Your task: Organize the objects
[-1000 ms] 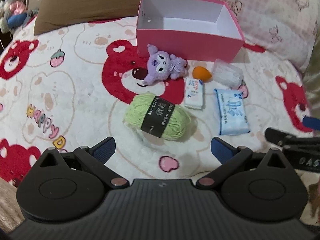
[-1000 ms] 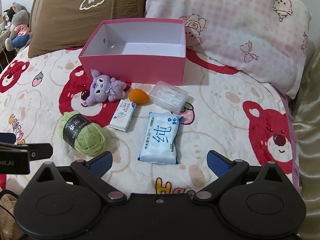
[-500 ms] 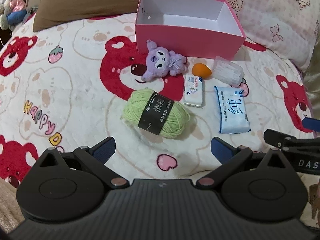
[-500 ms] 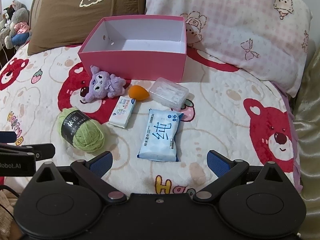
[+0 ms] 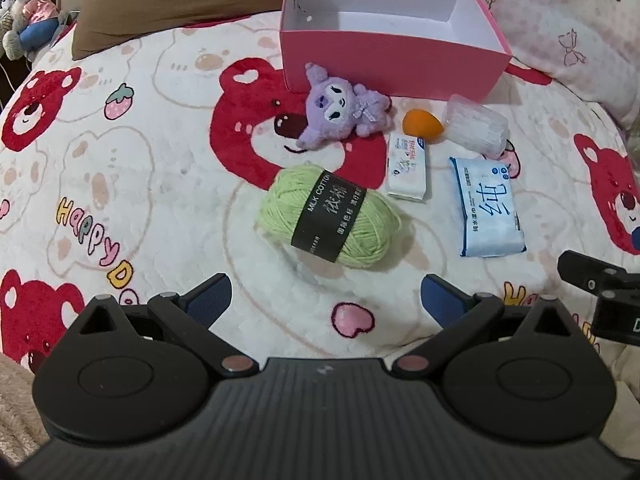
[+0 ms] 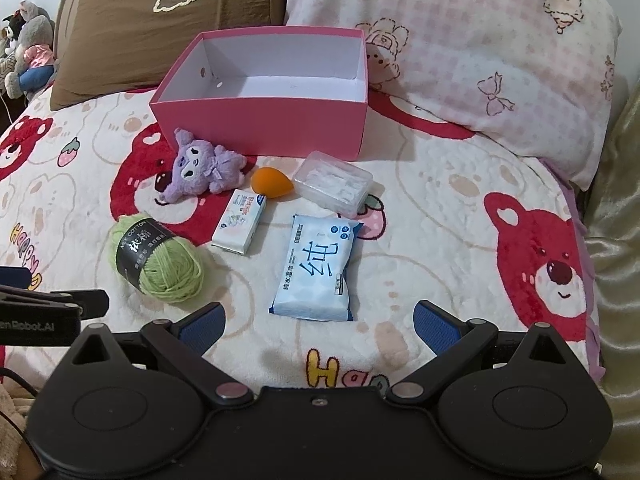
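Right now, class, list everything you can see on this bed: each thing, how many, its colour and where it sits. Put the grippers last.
storage box: one, pink outside, white inside, empty, at the back by the pillows
plush toy: one, purple, in front of the box
yarn ball: one, green, black label, nearest the left gripper
makeup sponge: one, orange, right of the plush
small carton: one, white, below the sponge
clear plastic case: one, transparent, right of the sponge
wet wipes pack: one, light blue, nearest the right gripper
pillows: two, brown and pink check
blanket: one, cream with red bears
left gripper: open, empty
right gripper: open, empty
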`<state>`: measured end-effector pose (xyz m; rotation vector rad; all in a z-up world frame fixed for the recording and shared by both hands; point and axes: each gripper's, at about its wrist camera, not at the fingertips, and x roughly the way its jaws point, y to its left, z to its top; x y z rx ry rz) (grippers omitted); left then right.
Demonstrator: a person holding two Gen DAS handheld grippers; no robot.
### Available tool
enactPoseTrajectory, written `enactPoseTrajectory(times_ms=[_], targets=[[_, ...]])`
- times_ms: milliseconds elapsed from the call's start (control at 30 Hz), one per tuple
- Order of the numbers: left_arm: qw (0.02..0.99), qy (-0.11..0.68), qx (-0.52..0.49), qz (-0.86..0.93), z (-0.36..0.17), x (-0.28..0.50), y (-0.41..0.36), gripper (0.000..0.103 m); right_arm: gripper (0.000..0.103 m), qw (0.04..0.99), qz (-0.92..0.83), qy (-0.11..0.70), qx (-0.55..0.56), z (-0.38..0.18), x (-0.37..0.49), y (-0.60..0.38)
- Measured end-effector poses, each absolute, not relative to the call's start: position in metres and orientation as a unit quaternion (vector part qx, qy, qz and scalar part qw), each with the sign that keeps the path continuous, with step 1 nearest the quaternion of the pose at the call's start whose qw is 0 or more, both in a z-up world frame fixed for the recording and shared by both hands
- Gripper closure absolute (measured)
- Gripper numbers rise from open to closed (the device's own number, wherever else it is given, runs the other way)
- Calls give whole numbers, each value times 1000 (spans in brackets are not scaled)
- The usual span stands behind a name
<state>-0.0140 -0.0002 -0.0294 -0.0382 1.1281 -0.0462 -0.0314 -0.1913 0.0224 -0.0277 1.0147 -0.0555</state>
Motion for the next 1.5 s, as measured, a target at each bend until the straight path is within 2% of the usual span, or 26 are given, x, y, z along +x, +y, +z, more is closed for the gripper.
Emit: enactPoseTrajectory(times_ms=[367, 800, 1200, 1300, 1400, 1500], targets=[[839, 541, -47, -44, -22, -14, 6, 2, 2, 874, -25, 484, -14, 22, -32, -192], [815, 568, 40, -109, 5, -13, -3, 3, 2, 875, 26, 480, -55, 39, -34, -188], [797, 585, -21, -150, 22, -9, 8, 3, 2, 875, 58, 475, -77, 49, -35, -180], [802, 580, -6, -141, 27, -5, 8, 5, 2, 874, 86, 469, -92, 55, -34, -176], [795, 590, 15, -143, 31, 6, 3, 11, 2, 879, 135, 447, -96, 63, -33, -172], [799, 585, 27, -136, 37, 15, 2, 11, 2, 879, 194, 423, -102, 68, -31, -164]])
